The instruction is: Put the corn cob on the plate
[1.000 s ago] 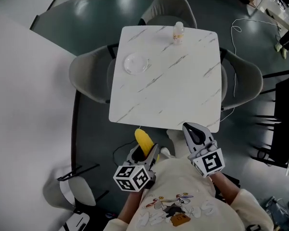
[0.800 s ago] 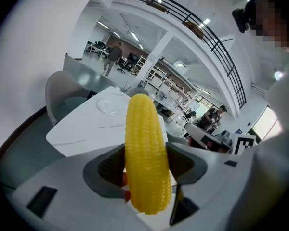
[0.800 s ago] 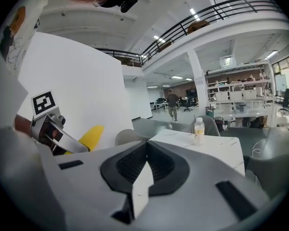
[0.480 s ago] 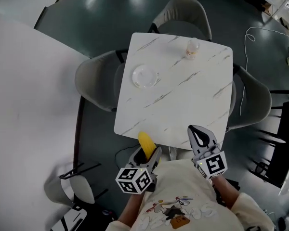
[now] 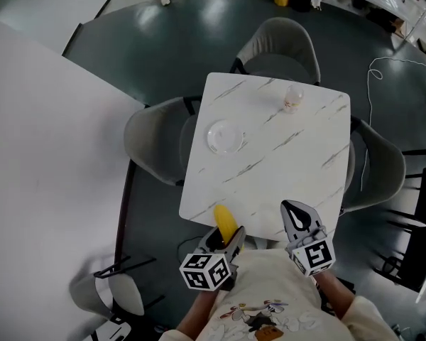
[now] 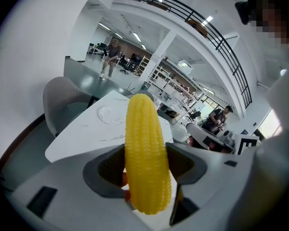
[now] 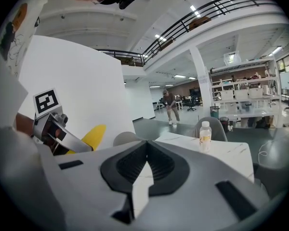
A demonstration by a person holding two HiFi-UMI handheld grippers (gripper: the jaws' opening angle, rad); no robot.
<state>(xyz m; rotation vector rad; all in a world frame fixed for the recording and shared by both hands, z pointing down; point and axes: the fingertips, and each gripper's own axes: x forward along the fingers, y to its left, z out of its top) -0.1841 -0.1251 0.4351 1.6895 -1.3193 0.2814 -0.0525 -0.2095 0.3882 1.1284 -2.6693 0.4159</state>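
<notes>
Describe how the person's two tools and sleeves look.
The left tool and right tool are light grey shells with dark grey, pointed gripping pads. Each carries a white cube printed with black square markers. The sleeves are cream, part of a top with a cartoon print.

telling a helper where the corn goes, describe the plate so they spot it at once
Look at the square white marble table. The plate sits on its left half, toward the far edge. It is flat, round and clear, unlike the upright bottle near the far right corner.
</notes>
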